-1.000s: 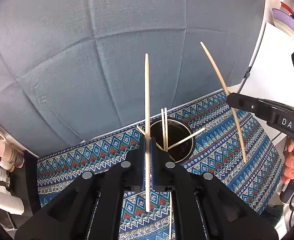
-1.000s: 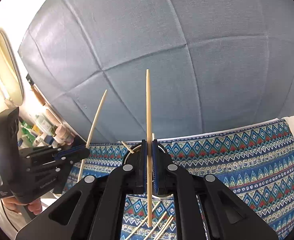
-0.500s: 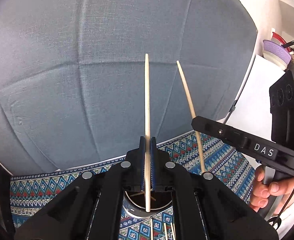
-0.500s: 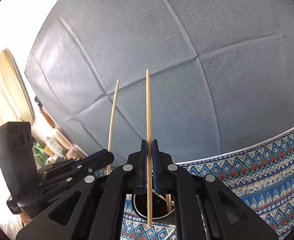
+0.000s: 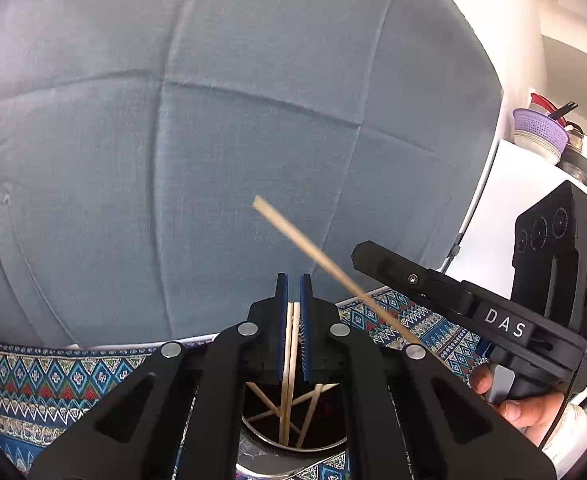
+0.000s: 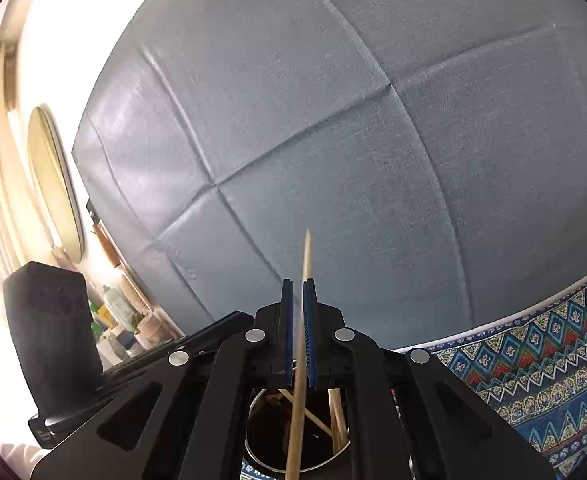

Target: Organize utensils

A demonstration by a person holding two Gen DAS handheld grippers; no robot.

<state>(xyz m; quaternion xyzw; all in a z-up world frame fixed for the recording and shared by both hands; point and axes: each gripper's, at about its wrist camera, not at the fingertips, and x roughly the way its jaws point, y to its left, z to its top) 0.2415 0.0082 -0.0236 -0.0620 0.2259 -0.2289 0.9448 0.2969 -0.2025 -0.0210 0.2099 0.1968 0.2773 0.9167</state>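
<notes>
I am holding both tools low over the holder, each one feeding a chopstick in. Nearest in the left wrist view, my left hand-held gripper is pinching a pale wooden chopstick between its pressed-together blue pads, the stick reaching down into the metal cup right below. In the right wrist view my right hand-held gripper is clamping its own chopstick, which is tilting slightly, its lower end running down across the cup's mouth.

The cup is already carrying several chopsticks, leaning crossed against its rim. I am judging the job well along: these two are nearly seated but not yet let go. Whether any are lying loose on the bench I cannot tell, since the tools are hiding most of the patterned cloth. Beyond it, a grey-blue cushion is filling the background.
</notes>
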